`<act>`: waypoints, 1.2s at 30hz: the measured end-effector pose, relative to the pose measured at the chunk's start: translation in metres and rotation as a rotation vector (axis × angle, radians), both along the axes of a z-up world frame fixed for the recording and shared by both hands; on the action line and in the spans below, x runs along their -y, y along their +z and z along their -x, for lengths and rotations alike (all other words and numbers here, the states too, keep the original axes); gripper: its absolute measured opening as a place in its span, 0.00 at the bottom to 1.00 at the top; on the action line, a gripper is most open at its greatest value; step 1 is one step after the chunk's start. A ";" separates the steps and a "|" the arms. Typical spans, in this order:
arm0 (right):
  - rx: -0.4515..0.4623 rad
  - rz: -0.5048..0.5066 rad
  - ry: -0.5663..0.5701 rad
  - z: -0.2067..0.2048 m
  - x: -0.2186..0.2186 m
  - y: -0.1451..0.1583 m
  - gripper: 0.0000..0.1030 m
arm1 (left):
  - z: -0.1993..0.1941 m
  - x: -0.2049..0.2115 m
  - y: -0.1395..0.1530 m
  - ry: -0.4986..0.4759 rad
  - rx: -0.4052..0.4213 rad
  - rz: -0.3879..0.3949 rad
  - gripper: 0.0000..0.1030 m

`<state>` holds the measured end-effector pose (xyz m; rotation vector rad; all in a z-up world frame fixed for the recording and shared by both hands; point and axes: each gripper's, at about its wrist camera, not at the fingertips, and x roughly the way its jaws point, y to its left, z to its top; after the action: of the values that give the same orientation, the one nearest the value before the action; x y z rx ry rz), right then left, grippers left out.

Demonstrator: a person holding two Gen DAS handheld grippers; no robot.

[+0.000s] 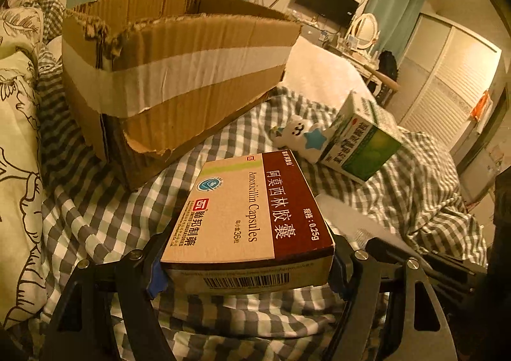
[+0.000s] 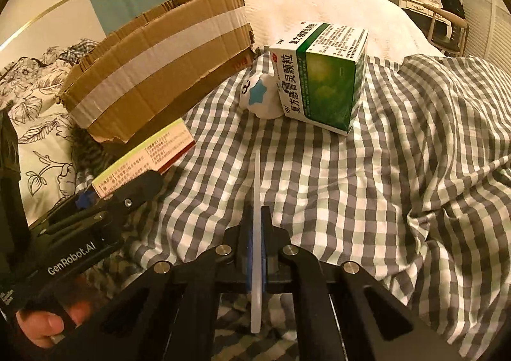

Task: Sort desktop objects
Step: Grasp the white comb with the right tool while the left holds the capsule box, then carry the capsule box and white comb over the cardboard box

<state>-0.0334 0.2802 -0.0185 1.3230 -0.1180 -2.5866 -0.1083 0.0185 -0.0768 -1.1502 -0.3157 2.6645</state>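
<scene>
In the left wrist view the cardboard box (image 1: 179,73) fills the upper left; at lower centre the left gripper (image 1: 246,268) pinches the capsule box (image 1: 255,217) — toy bear (image 1: 300,137) and green box (image 1: 364,143) sit right. The right gripper (image 2: 255,252) is pressed together on a thin white sheet (image 2: 256,233) at bottom centre of its view.

The flat medicine box (image 1: 252,217) is printed on its top face with "Amoxicillin Capsules", the Chinese name 阿莫西林胶囊, "0.25g", the figure "36", and a red logo above 联邦制药 with "UNITED LABORATORIES"; a barcode is carried on its near edge, its digits too small to be read. The green-and-white carton (image 2: 322,80) is marked 复方感冒灵颗粒 and "999". "GenRobot.AI" is lettered in white on the black body of the left gripper (image 2: 72,254).
</scene>
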 end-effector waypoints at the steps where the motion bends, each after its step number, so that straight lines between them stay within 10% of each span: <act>1: 0.000 -0.001 0.001 -0.001 0.000 0.001 0.03 | -0.002 0.000 0.003 -0.002 -0.009 0.001 0.75; 36: -0.172 0.100 0.092 -0.012 0.005 0.089 0.02 | -0.008 0.028 0.093 0.026 -0.214 -0.075 0.75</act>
<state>-0.0213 0.2749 0.0709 1.0431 -0.1504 -2.5668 -0.1007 -0.0097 0.0164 -0.8356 -0.3909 2.7403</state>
